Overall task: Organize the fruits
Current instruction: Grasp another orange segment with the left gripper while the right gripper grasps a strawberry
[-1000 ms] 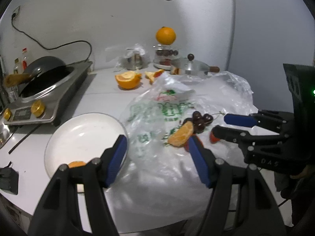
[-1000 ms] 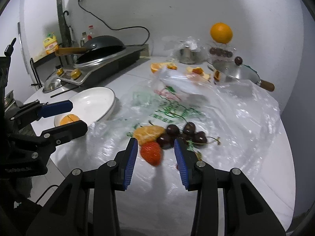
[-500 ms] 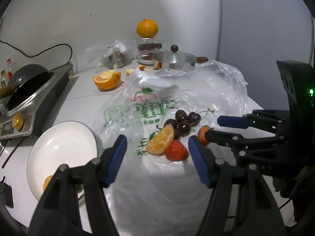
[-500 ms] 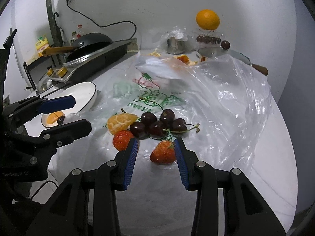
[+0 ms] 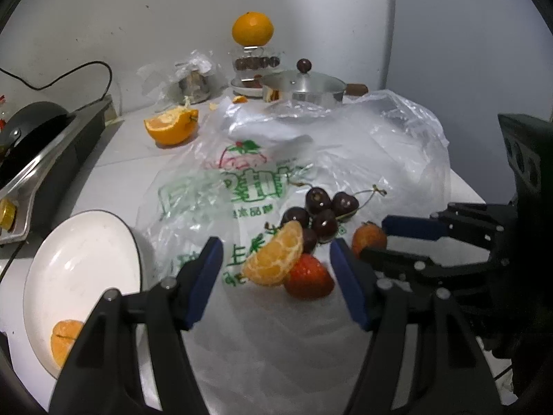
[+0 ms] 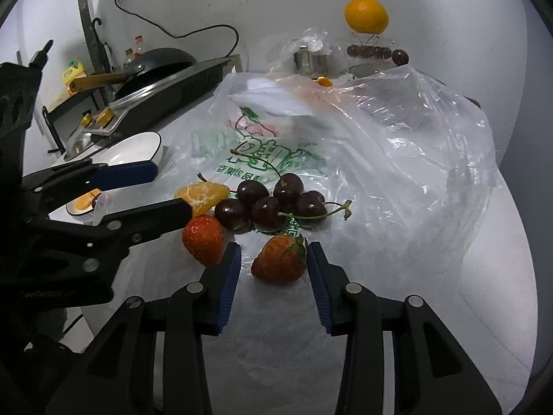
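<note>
On a clear plastic bag (image 5: 276, 180) lie an orange segment (image 5: 274, 259), several dark cherries (image 5: 319, 209) and two strawberries (image 5: 307, 275) (image 5: 368, 238). My left gripper (image 5: 276, 259) is open, its jaws on either side of the orange segment and the near strawberry. My right gripper (image 6: 273, 259) is open, its jaws close on either side of the other strawberry (image 6: 280, 257). The orange segment (image 6: 202, 195) and the cherries (image 6: 273, 202) also show in the right wrist view. A white plate (image 5: 79, 263) at the left holds an orange piece (image 5: 64, 340).
A half orange (image 5: 171, 128) lies behind the bag. A steel lidded pot (image 5: 304, 88), a whole orange (image 5: 252, 29) on a glass stand and a metal cup stand at the back. A stove with a black pan (image 6: 159, 65) is on the left.
Both grippers have moved closer to the fruit pile. The left now frames the orange segment; the right now has the strawberry between its jaws.
</note>
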A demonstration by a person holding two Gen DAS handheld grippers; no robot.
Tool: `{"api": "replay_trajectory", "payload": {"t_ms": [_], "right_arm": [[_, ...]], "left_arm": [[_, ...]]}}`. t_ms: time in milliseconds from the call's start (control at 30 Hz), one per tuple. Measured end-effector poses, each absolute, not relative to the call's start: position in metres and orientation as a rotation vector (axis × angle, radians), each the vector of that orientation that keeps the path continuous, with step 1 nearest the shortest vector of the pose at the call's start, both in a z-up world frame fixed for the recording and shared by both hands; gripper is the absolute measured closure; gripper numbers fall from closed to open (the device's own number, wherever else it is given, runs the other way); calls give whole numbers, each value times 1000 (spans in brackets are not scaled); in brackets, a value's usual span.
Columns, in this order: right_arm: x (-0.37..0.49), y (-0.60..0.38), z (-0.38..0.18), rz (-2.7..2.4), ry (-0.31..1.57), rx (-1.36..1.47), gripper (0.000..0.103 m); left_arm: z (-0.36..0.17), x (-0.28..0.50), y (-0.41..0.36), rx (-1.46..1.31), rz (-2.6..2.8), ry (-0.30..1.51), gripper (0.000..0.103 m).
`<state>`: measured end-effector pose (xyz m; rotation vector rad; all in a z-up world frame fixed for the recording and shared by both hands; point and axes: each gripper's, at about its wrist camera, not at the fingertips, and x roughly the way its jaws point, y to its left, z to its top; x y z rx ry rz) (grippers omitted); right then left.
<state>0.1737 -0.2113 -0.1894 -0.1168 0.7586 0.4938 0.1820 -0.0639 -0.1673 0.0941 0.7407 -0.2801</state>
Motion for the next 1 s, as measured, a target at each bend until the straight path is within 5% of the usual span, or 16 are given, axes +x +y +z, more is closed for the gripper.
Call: {"api": "replay_trajectory", "payload": {"t_ms": [567,1000], "right_arm": [[181,-208,-201,491,783,-113,60],[181,-207,-205,473,772,-131,66]], "left_arm": [[-184,204,-68,82,-318,807,67],[-185,208,-66,92,-353,819,69]]}}
